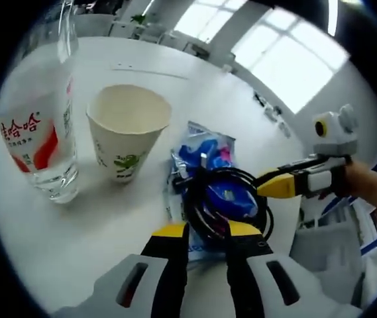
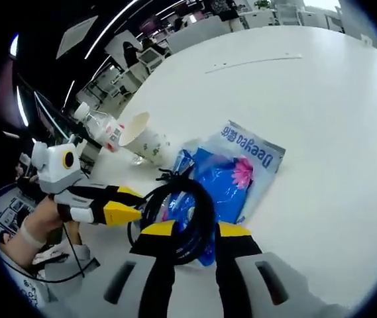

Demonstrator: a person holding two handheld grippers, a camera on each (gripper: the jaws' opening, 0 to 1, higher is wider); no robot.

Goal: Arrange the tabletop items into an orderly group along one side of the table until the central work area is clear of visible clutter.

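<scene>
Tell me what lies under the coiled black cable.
The black cable rests on a blue Deeyeo packet, which lies flat on the white table. The packet's part beneath the coil is hidden.

Bright daylight pours through the windows [image 1: 287, 63], which blow out white. The white table [image 2: 321, 99] glares; fisheye edges bend and blur.

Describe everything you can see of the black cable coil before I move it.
The black cable coil is a thin, glossy cord wound into several loose round loops, with a short end sticking out at one side. It lies flat on top of the blue plastic packet, near the packet's end closest to both cameras. The left hand-held gripper and right hand-held gripper both have their yellow tips at its rim from opposite sides, jaws parted; whether either is pinching it is unclear. The paper cup stands apart from it.
</scene>
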